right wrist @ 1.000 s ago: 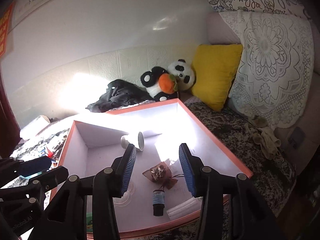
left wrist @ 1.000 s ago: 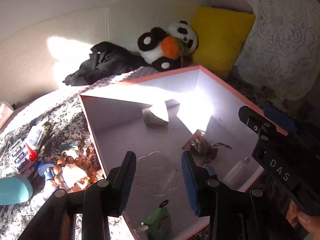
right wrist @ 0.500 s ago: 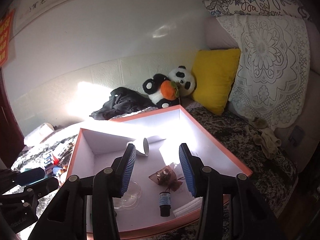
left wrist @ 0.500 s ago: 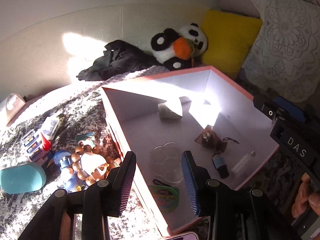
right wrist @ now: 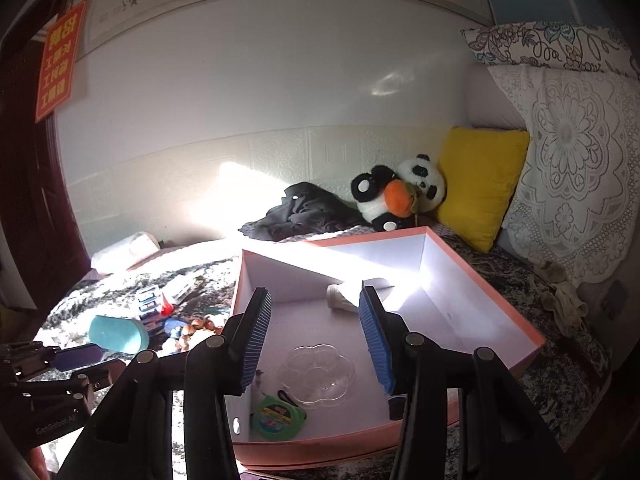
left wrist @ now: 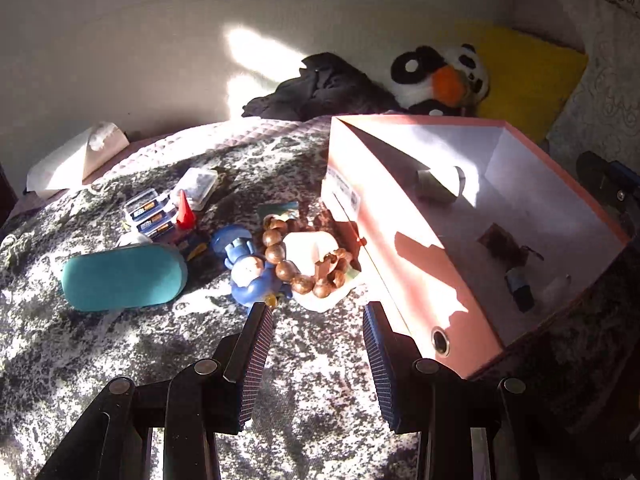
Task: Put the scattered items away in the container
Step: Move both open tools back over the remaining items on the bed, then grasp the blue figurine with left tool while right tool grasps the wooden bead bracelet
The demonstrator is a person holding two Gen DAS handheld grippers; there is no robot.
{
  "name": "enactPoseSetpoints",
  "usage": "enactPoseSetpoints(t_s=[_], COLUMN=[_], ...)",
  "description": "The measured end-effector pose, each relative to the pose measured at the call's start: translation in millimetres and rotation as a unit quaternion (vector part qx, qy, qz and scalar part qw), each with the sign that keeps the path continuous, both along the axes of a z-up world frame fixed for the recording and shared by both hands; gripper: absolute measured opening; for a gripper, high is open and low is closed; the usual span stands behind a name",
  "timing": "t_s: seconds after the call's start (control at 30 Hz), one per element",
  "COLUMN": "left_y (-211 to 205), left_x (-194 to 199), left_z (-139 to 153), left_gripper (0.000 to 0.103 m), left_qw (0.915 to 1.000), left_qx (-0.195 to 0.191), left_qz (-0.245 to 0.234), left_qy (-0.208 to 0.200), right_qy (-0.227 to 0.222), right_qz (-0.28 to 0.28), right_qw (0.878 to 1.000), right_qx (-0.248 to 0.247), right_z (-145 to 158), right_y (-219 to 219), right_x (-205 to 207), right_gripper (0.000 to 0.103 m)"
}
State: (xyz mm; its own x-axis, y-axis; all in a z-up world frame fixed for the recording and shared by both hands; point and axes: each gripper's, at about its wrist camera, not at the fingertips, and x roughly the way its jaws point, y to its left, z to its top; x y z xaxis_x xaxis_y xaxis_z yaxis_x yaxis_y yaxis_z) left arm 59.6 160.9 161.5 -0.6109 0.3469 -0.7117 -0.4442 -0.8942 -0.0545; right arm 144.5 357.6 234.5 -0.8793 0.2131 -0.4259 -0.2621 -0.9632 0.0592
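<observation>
A pink box (left wrist: pixel 404 280) with a white inside (right wrist: pixel 444 320) stands on the patterned bedspread. It holds a paper cup (right wrist: pixel 340 296), a clear flower-shaped dish (right wrist: pixel 316 372), a green tape measure (right wrist: pixel 276 416) and a small dark bottle (left wrist: pixel 520 286). Left of the box lie a wooden bead bracelet (left wrist: pixel 298 258), a blue figurine (left wrist: pixel 250 268), a teal case (left wrist: pixel 124 276), a red cone (left wrist: pixel 185 210) and small card boxes (left wrist: pixel 150 212). My left gripper (left wrist: pixel 318 316) is open and empty, just short of the bracelet. My right gripper (right wrist: pixel 314 300) is open and empty above the box.
A panda plush (right wrist: pixel 400 196), a dark garment (right wrist: pixel 304 212), a yellow cushion (right wrist: pixel 480 184) and a lace-covered pillow (right wrist: pixel 572 172) line the wall behind. A clear plastic case (left wrist: pixel 196 186) and a rolled paper (left wrist: pixel 76 158) lie at the far left.
My left gripper has swung left from over the box to the scattered items beside it. My right gripper has drawn back and up a little; both stay open.
</observation>
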Motion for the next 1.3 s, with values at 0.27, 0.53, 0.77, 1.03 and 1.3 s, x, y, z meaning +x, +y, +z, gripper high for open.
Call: enactPoseSetpoints(t_s=[0.27,0.53,0.77,1.03,1.3], left_y=[-54.2,-107.5,-142.5,-123.8,-95.5], left_x=[-0.8,-11.3,-25.6,-54.6,-86.0], left_z=[-30.6,-65.0,-86.6,-98.1,-112.3], left_gripper=[0.046,0.058,0.077,0.083,0.083], left_qw=[0.9986,0.9928,0.9885,0.9931,0.9957], left_qx=[-0.019,-0.031,-0.025,-0.006,-0.005], left_qz=[0.047,0.109,0.138,0.1,0.066], left_qy=[-0.013,-0.038,-0.056,-0.061,-0.065], right_qy=[-0.027,-0.077,-0.097,-0.144,-0.173], right_qz=[0.073,0.151,0.155,0.157,0.133], right_qw=[0.997,0.983,0.982,0.977,0.975], right_qx=[0.029,0.068,0.053,0.0,-0.038], right_z=[-20.4,-63.0,-81.5,-100.2,-116.4], right_y=[-86.5,-198.2,-219.8,-189.0,-148.5], right_x=[-7.5,-3.8,-18.5,-56.2,-84.2], right_gripper=[0.049,0.044,0.08,0.085,0.085])
